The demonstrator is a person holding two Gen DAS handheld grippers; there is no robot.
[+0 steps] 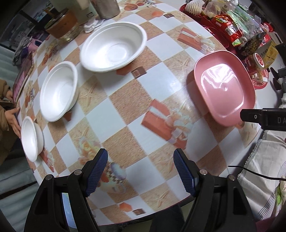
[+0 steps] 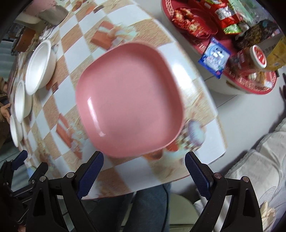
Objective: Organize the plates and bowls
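A pink square plate (image 1: 223, 87) lies on the checked table (image 1: 125, 100) at the right; it fills the middle of the right wrist view (image 2: 130, 100). Three white bowls stand in a row at the left: a large one (image 1: 114, 48), a middle one (image 1: 58, 91) and a small one (image 1: 32, 138). They also show at the left of the right wrist view (image 2: 38, 67). My left gripper (image 1: 140, 171) is open and empty above the table's near edge. My right gripper (image 2: 143, 174) is open and empty, just short of the plate's near rim.
A red tray (image 1: 237, 35) with snack packets and a jar stands at the back right. A glass jar (image 1: 62, 26) and a metal container (image 1: 107, 8) stand at the back left. A person's hand (image 1: 13, 117) rests at the left edge. A white cloth (image 1: 264, 160) lies off the table's right.
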